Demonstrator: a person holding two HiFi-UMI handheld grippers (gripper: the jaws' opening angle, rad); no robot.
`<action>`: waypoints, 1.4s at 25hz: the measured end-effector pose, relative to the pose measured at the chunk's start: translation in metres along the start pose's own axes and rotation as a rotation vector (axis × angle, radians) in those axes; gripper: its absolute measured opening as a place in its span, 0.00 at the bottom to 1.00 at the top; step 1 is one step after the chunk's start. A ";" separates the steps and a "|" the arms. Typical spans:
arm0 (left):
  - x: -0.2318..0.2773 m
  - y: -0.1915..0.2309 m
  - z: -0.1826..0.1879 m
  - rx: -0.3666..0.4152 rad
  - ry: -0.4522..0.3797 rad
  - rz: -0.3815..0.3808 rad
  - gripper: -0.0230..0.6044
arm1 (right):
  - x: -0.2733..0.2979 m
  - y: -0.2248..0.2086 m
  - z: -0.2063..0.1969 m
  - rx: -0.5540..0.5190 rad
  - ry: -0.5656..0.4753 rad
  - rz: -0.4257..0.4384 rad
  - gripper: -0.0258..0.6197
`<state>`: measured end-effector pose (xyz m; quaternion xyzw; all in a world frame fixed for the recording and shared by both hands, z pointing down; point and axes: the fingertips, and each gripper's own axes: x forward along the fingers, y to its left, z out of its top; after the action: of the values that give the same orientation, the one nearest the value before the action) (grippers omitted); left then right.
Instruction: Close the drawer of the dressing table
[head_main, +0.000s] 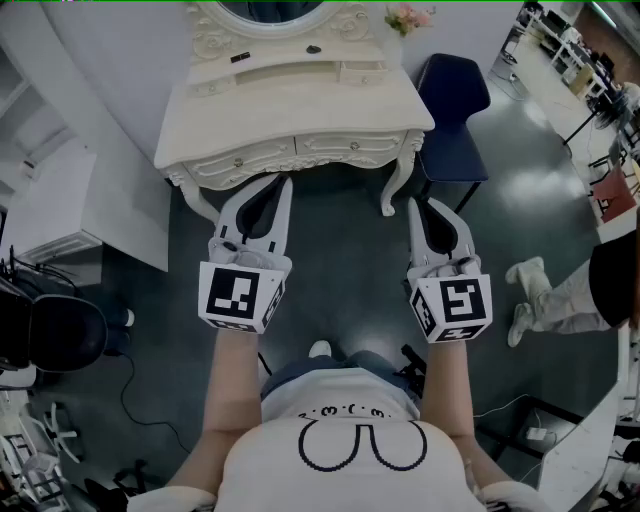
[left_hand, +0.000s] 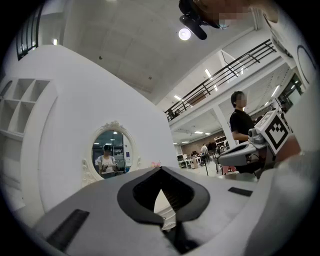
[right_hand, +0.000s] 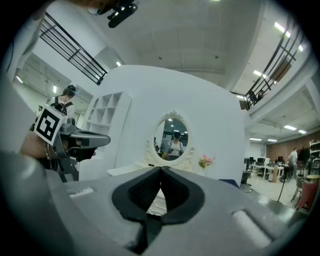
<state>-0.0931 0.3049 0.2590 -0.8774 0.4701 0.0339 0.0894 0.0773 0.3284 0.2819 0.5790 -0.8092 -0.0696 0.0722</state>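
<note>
A cream dressing table (head_main: 300, 105) with carved legs is seen straight ahead of the person, set against a white wall, with an oval mirror (head_main: 272, 10) at its back and a small bunch of pink flowers (head_main: 408, 17) at its right rear corner. Along its front edge two drawer fronts with small knobs are made out, the left drawer (head_main: 240, 160) and the right drawer (head_main: 350, 147); whether either stands out from the front cannot be told from above.

The left tool (head_main: 284, 182) is held out with its tips just below the table's front edge, near the left drawer; contact cannot be confirmed. Its jaws are pressed together at the tips, with nothing pinched between them, as its own view (left_hand: 161, 169) shows. The right tool (head_main: 413, 203) is held beside the table's right front leg, apart from it, its jaws likewise pressed together and empty (right_hand: 161, 169).

A dark blue chair (head_main: 455, 100) is placed just right of the table. Another person (head_main: 560, 295) is partly seen at the right edge.
</note>
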 end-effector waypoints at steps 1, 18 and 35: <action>0.002 0.010 -0.001 -0.005 -0.005 0.006 0.03 | 0.008 0.004 0.001 -0.006 0.003 0.003 0.04; 0.067 0.096 -0.051 -0.059 0.017 0.078 0.03 | 0.125 -0.012 -0.020 -0.001 0.025 0.033 0.04; 0.309 0.182 -0.107 -0.078 0.066 0.132 0.03 | 0.362 -0.157 -0.058 0.036 0.075 0.096 0.04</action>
<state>-0.0753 -0.0671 0.2968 -0.8479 0.5280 0.0289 0.0371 0.1187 -0.0658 0.3213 0.5427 -0.8339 -0.0298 0.0956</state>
